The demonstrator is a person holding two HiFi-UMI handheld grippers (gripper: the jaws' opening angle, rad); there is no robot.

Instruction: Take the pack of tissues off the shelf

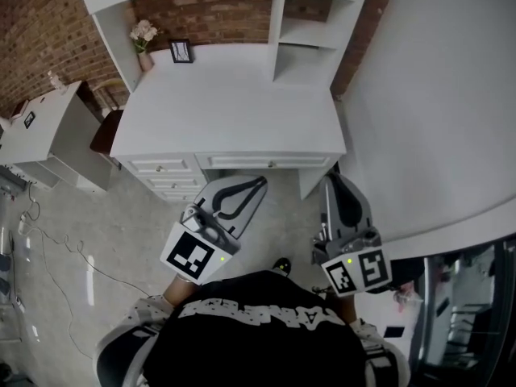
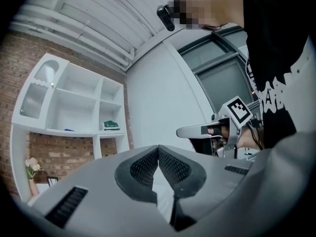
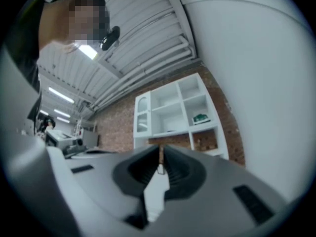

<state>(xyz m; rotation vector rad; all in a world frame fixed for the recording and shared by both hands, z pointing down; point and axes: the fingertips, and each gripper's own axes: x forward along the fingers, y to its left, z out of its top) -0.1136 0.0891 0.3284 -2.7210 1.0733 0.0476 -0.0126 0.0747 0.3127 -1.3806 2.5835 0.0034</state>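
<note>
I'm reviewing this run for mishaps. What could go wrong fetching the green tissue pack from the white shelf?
1. The left gripper and right gripper are both shut; reaching in like that would likely shove the green tissue pack deeper.
2. The pack lies in a narrow white shelf compartment, so the jaws might strike its walls.
3. The small vase of pale flowers on the white desk could topple if an arm swings wide.

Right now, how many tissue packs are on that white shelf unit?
1: a green pack in the right column of the shelf unit, middle cubby. Others may be hidden; the head view cuts off the upper shelves.
</note>
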